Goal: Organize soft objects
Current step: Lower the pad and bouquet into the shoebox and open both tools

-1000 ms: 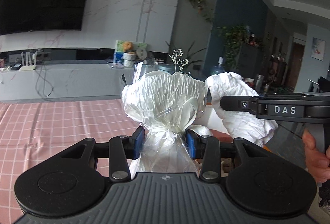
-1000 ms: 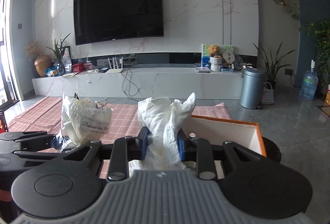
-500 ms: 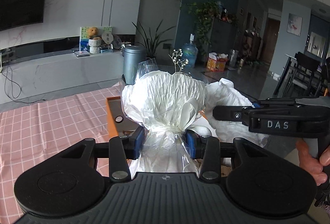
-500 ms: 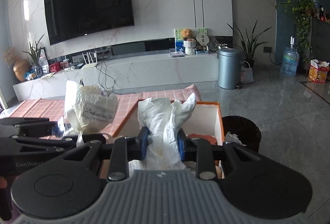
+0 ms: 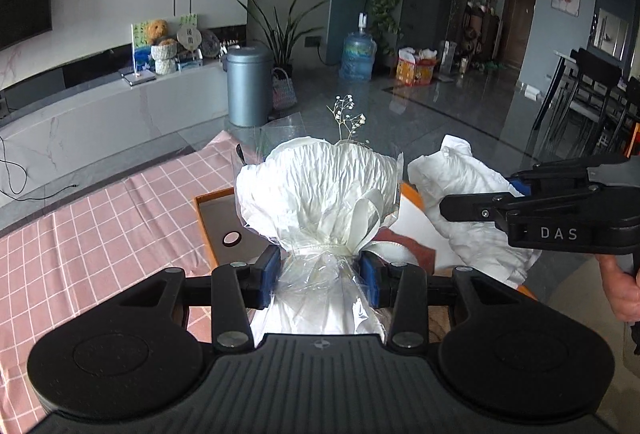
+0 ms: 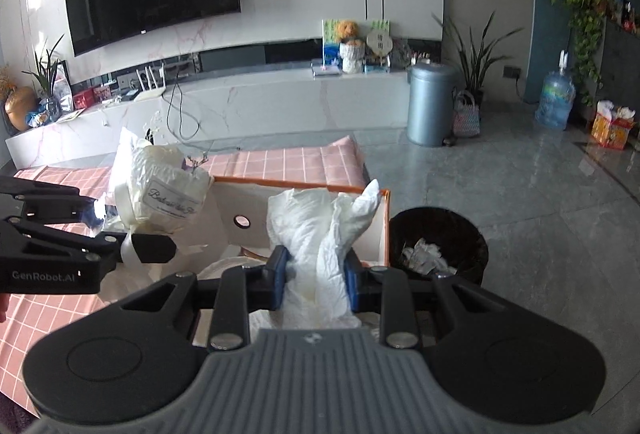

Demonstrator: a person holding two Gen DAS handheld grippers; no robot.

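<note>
My left gripper (image 5: 319,272) is shut on a white wrapped bouquet (image 5: 320,194) in clear cellophane, held above an orange-rimmed white box (image 5: 208,230). It also shows in the right wrist view (image 6: 160,190), with a label facing that camera. My right gripper (image 6: 315,274) is shut on a crumpled white cloth (image 6: 320,226), held over the same box (image 6: 384,226). In the left wrist view the cloth (image 5: 472,194) hangs to the right of the bouquet.
A pink checked tablecloth (image 5: 100,226) covers the table under the box. A black waste bin (image 6: 438,246) with crumpled paper stands on the floor right of the box. A grey cylinder bin (image 6: 430,106) and a TV console stand beyond.
Both grippers have swung to the right and tipped downward with their loads. The box and the black bin have come into fuller view.
</note>
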